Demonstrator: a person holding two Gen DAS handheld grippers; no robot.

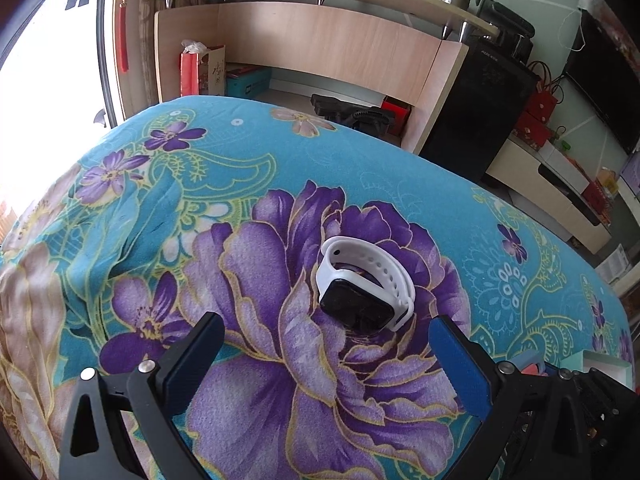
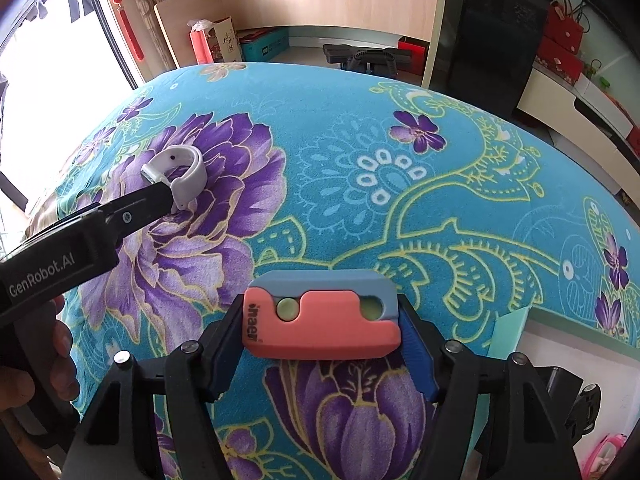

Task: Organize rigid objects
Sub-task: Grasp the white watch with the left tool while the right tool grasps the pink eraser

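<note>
Cutter [image 2: 322, 316]: long axis crosswise between the fingers, reads "inaer".
Right gripper [image 2: 322, 344]: pinching the cutter's ends.
Left gripper [image 1: 324, 344]: spread, before the watch [image 1: 362, 284]; marked "GenRobot.AI".

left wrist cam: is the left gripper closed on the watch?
No. The left gripper is wide open, and the white-strapped watch lies on the flowered cloth ahead of its fingers, untouched.

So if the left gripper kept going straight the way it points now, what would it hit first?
Most likely the white-strapped watch, which lies just ahead between the open left gripper fingers, on the floral cloth.
</note>
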